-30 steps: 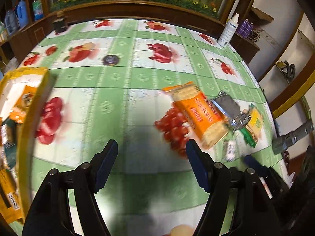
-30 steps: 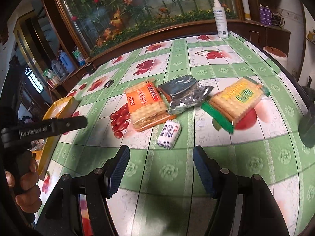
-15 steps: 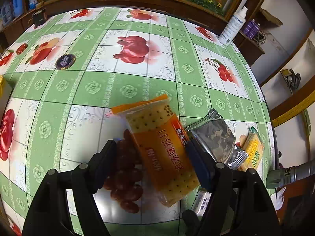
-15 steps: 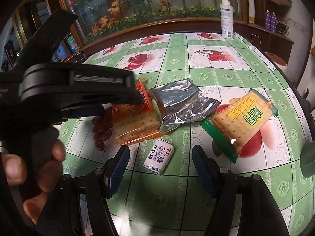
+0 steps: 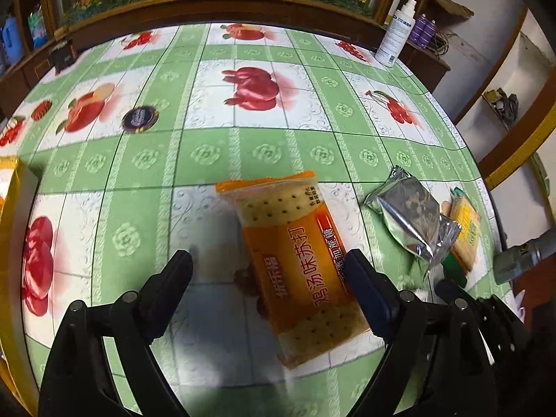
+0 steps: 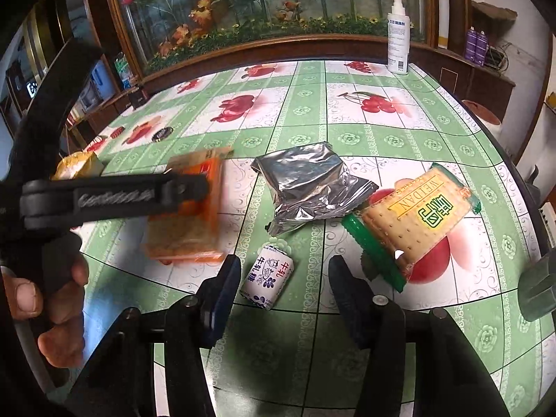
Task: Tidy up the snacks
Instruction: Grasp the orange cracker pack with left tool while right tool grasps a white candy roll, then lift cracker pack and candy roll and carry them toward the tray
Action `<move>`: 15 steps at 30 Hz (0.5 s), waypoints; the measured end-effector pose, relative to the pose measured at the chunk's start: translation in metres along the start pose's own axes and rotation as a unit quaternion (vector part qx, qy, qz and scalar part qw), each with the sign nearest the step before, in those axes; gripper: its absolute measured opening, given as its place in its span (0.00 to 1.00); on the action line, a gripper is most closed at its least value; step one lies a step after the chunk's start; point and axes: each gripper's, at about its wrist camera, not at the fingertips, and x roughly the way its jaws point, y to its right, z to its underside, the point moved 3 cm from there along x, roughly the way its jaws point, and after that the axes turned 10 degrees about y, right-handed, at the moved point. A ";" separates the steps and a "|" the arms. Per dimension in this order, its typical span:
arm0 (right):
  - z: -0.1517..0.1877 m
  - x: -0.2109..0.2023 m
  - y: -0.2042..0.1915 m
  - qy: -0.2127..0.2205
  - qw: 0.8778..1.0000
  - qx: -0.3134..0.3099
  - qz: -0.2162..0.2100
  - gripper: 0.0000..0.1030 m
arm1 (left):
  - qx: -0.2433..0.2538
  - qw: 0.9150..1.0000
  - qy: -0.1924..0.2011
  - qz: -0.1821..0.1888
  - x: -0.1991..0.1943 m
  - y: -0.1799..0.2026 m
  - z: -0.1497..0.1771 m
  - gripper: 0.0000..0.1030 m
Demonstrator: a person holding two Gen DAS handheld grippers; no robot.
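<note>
An orange cracker packet (image 5: 295,250) lies flat on the green fruit-print tablecloth. My left gripper (image 5: 269,271) hovers over it with its jaws opening; the packet sits between them, close to the right finger, and no pad presses on it. In the right wrist view one left finger (image 6: 139,196) crosses above that packet (image 6: 187,222), held by a hand. My right gripper (image 6: 283,271) straddles a small white candy packet (image 6: 267,278). Its jaws are closing, and a gap still shows on the right side.
A crumpled silver foil packet (image 6: 309,184) and a green-and-yellow cracker packet (image 6: 413,222) lie to the right, near the table's rounded edge. A yellow tray (image 5: 10,187) sits at the far left. A white spray bottle (image 6: 398,38) stands at the back, and a dark round disc (image 5: 139,120) lies mid-table.
My left gripper swung from beside the yellow tray over to the orange packet, sank closer and widened its jaws. My right gripper's jaws narrowed around the white candy packet.
</note>
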 end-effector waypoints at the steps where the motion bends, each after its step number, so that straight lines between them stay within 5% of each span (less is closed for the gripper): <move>1: -0.001 0.000 0.000 0.001 1.000 0.002 -0.002 0.53 | -0.004 1.000 0.004 0.000 -0.002 -0.002 -0.001 0.87; 6: -0.001 0.006 -0.006 -0.003 1.000 -0.009 0.000 0.53 | -0.017 1.000 -0.003 0.009 0.002 0.008 -0.002 0.87; 10: -0.001 0.007 -0.009 -0.005 1.000 -0.022 0.011 0.49 | 0.041 0.998 -0.003 -0.044 0.011 0.024 0.011 0.87; 13: 0.000 0.007 -0.009 -0.006 0.999 -0.039 0.027 0.28 | 0.066 0.996 0.016 -0.063 0.006 0.021 0.019 0.81; 15: 0.001 0.006 -0.010 -0.007 0.998 -0.048 0.033 0.20 | 0.068 0.996 0.023 -0.059 -0.001 0.013 0.021 0.64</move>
